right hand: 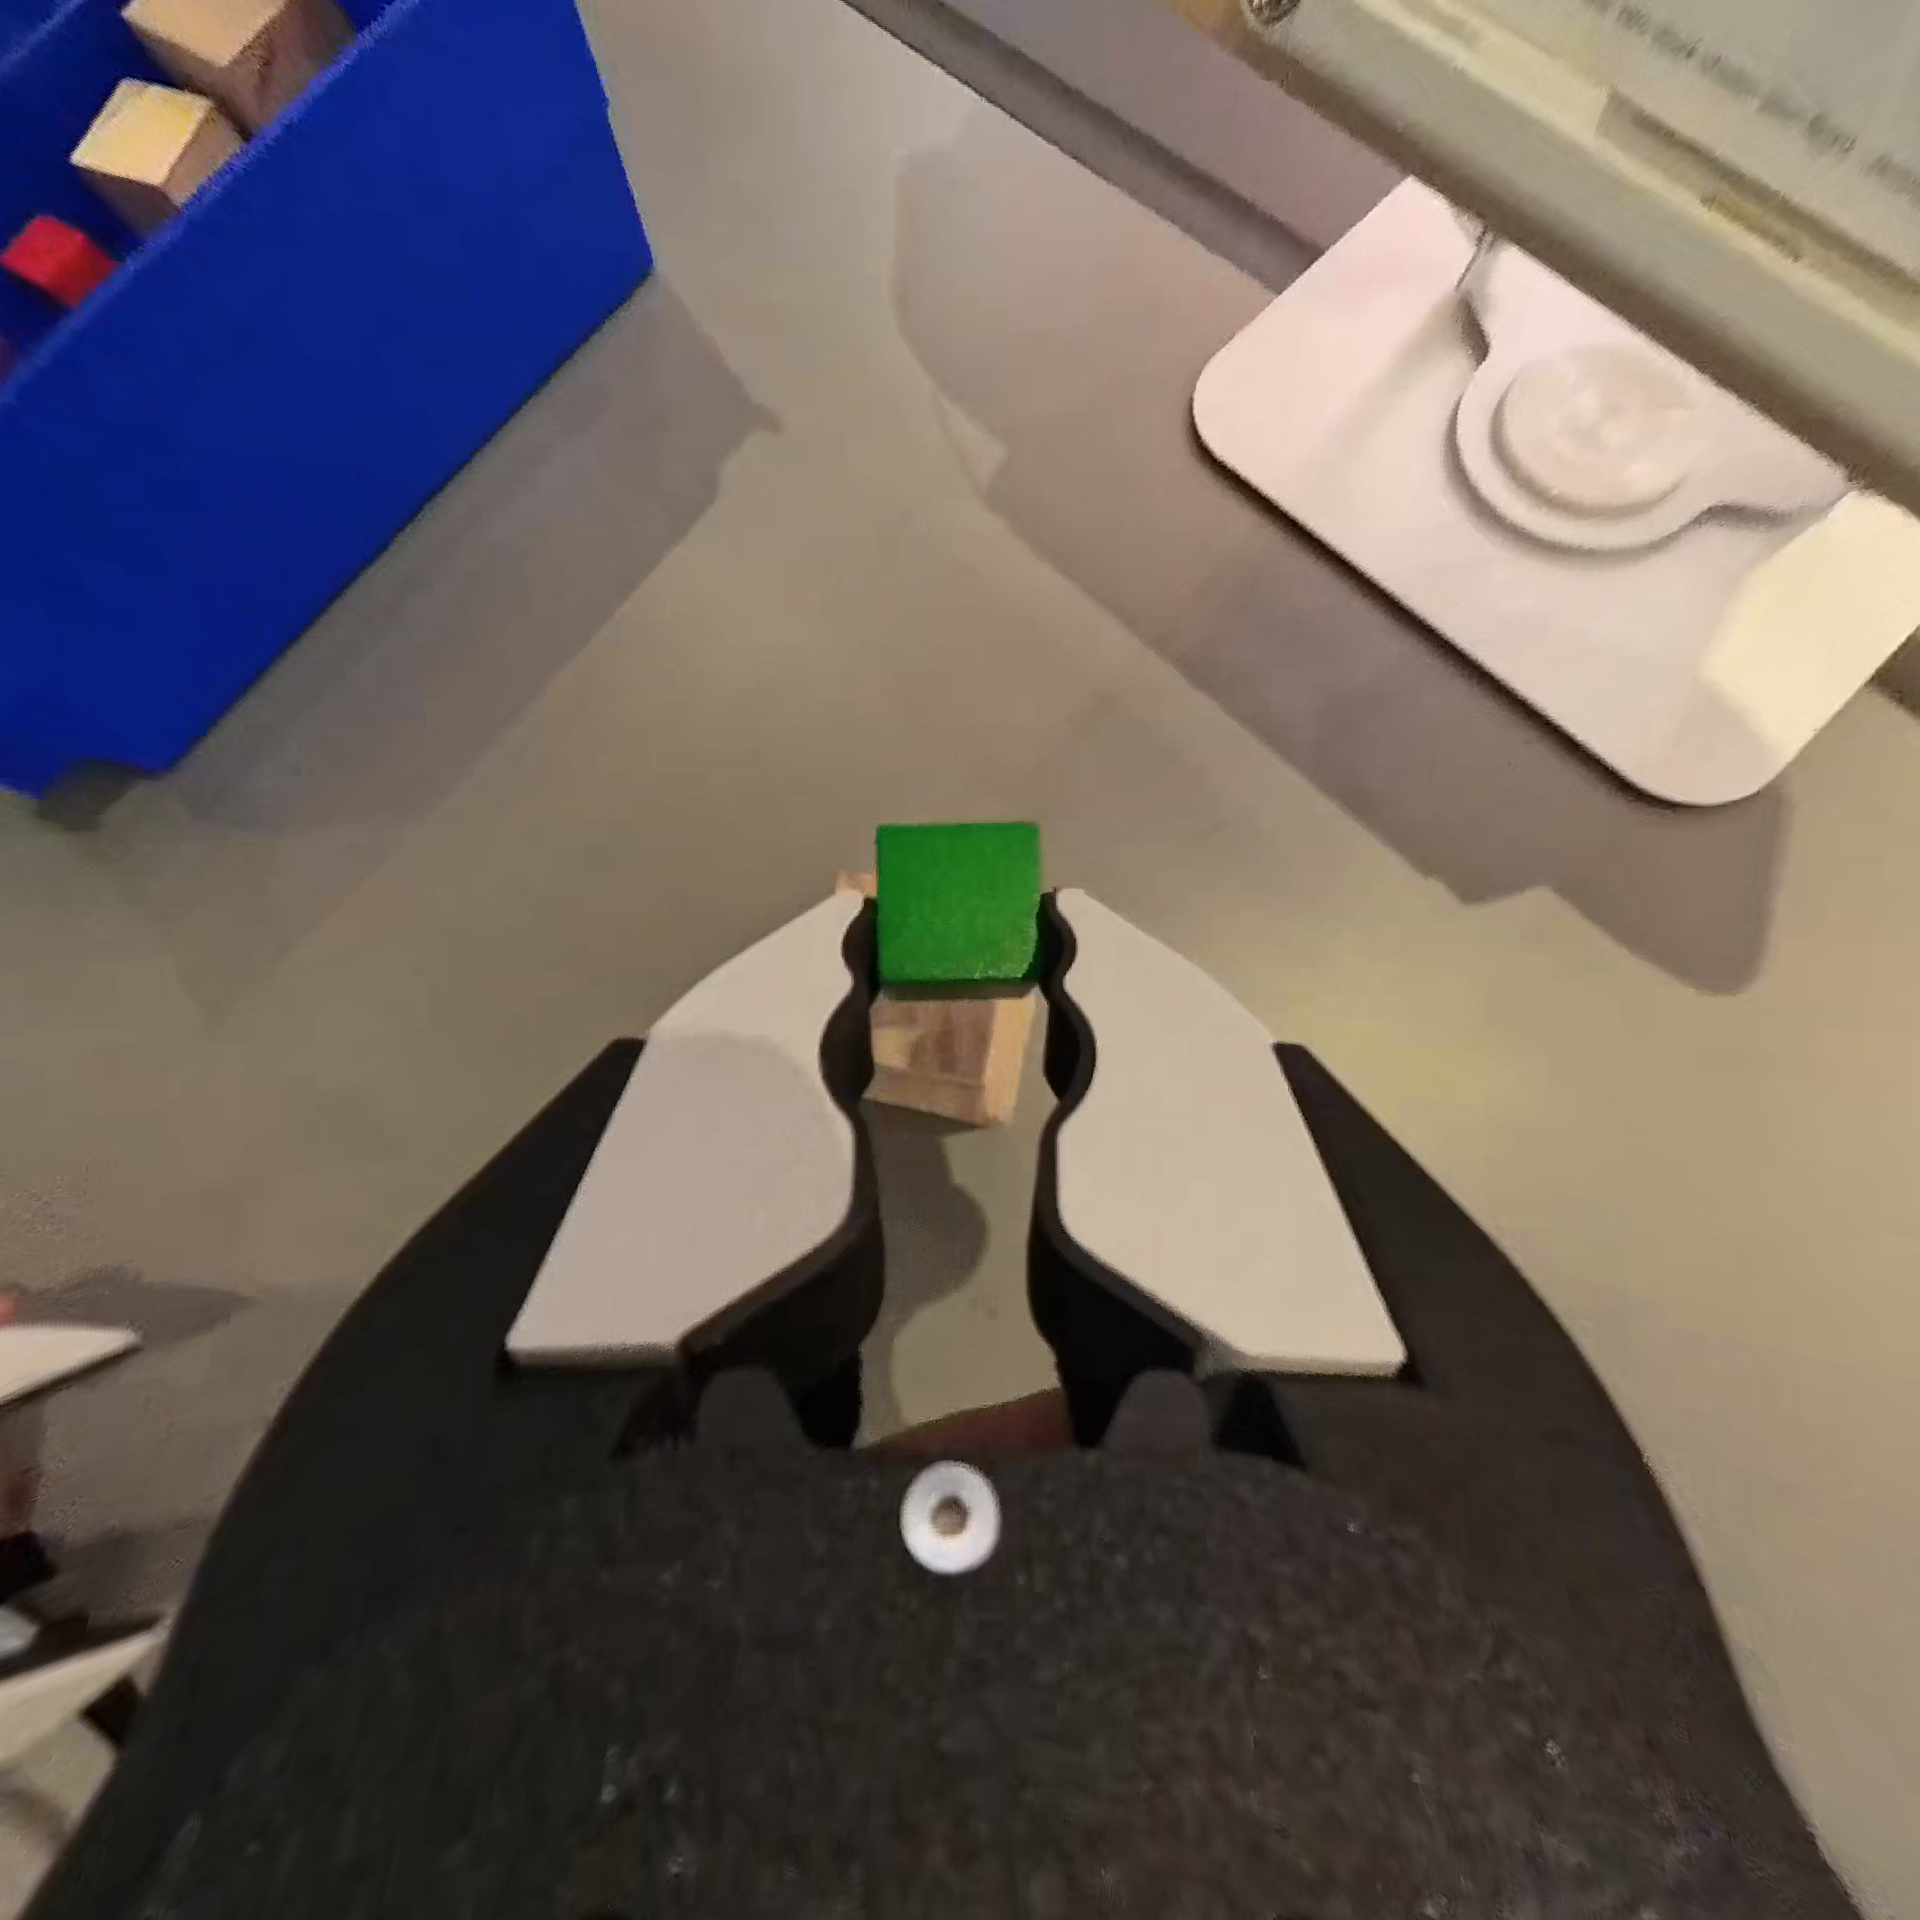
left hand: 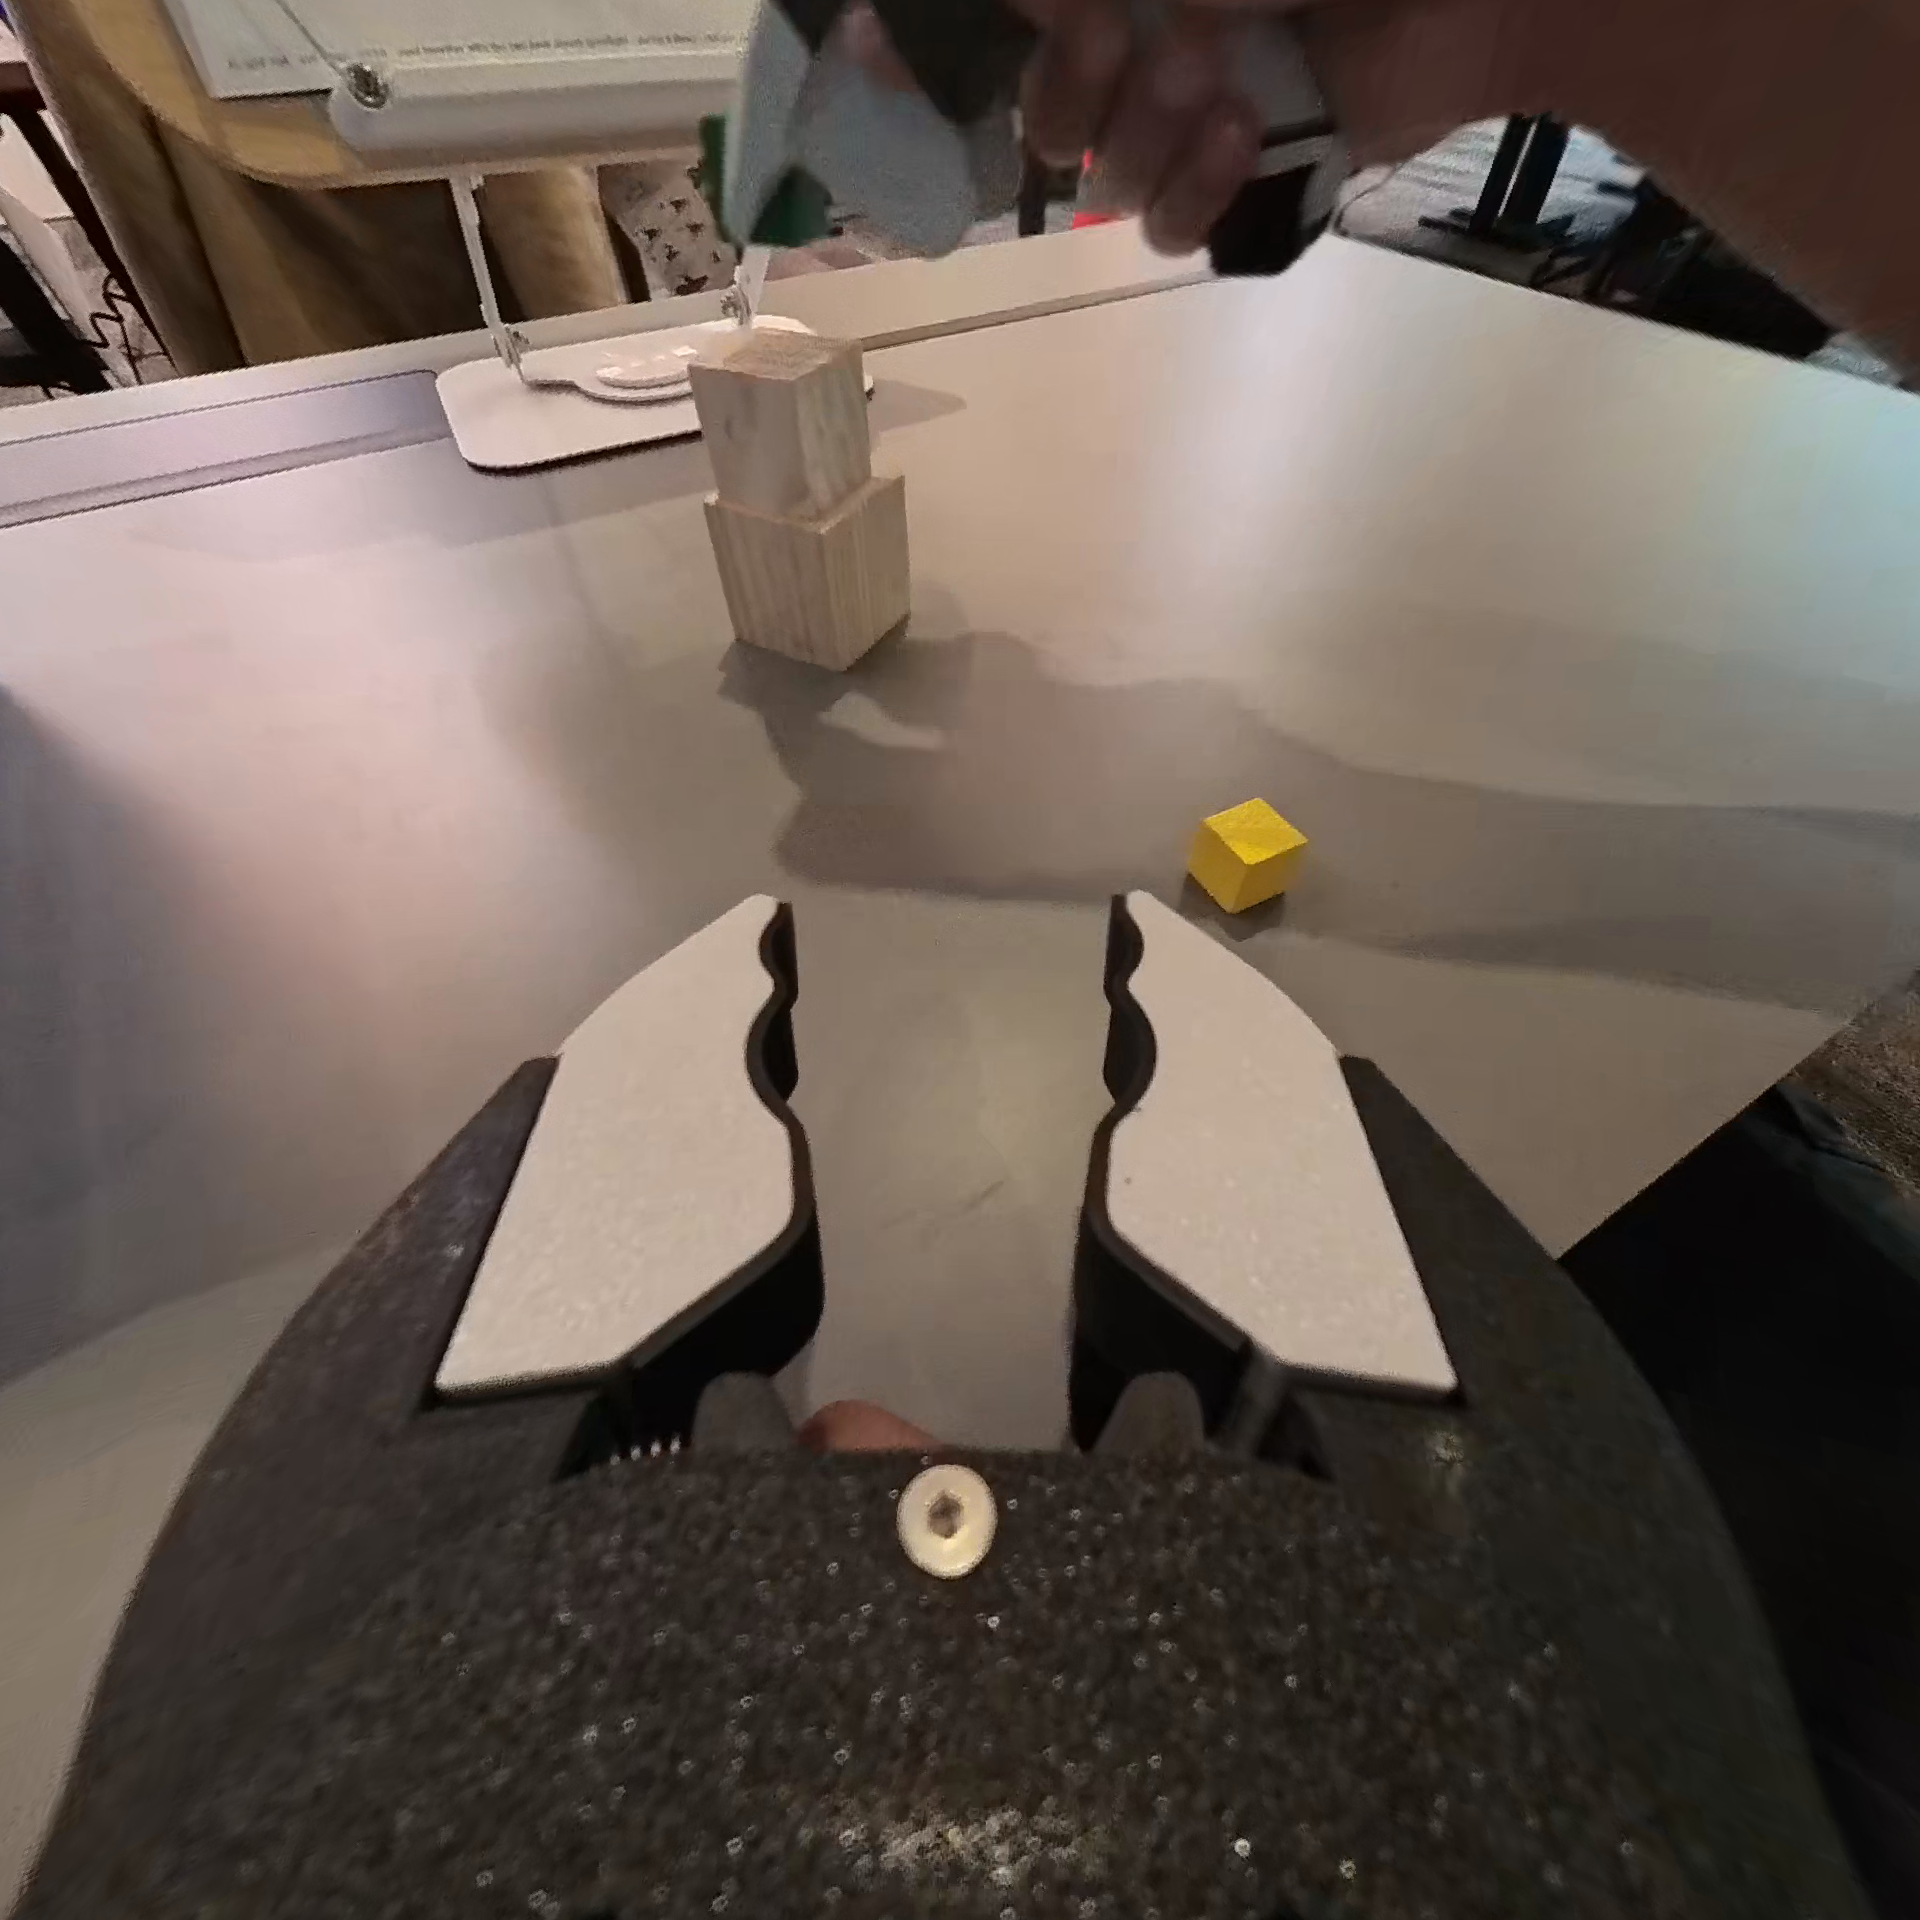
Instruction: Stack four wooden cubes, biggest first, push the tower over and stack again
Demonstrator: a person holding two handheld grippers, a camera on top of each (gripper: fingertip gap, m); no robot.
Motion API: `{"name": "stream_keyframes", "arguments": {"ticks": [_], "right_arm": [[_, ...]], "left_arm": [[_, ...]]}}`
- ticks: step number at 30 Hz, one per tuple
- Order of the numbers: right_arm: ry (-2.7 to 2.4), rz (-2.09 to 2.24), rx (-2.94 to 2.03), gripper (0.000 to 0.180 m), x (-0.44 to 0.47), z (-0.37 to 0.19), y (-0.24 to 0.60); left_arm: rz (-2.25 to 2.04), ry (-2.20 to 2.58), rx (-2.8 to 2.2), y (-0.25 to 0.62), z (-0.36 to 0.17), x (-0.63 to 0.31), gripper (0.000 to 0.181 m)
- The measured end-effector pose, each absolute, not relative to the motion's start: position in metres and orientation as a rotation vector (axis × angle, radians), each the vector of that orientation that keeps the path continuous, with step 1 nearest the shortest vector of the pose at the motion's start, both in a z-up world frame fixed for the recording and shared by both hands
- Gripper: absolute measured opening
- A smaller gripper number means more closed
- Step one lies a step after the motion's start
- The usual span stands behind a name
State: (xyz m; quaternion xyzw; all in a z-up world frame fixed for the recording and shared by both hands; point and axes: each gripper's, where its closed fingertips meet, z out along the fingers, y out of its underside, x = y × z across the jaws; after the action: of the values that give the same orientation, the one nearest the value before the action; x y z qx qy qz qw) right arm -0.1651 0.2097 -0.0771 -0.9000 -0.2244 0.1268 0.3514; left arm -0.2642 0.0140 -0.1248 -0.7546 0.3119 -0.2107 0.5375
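The right claw (right hand: 954,935) pinched a green cube (right hand: 956,902), hiding most of the wooden stack (right hand: 951,1060); the left claw (left hand: 945,935) gaped empty; the blue bin (right hand: 312,395), cut off, held cubes.

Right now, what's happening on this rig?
A person is stacking cubes with two handheld grippers. The right gripper holds a small green wooden cube above a two-high stack of plain wooden cubes on the grey table. The left gripper is open and empty, and a small yellow wooden cube waits on the table.
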Motion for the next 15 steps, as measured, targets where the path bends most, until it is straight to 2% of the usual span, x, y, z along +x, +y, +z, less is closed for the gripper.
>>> {"name": "stream_keyframes", "arguments": {"ticks": [15], "right_arm": [[-0.573,0.301,-2.365,0.029,-0.174,-0.098,0.2]], "left_arm": [[-0.516,0.778,-1.774,0.007,-0.12,-0.26,0.055]]}}
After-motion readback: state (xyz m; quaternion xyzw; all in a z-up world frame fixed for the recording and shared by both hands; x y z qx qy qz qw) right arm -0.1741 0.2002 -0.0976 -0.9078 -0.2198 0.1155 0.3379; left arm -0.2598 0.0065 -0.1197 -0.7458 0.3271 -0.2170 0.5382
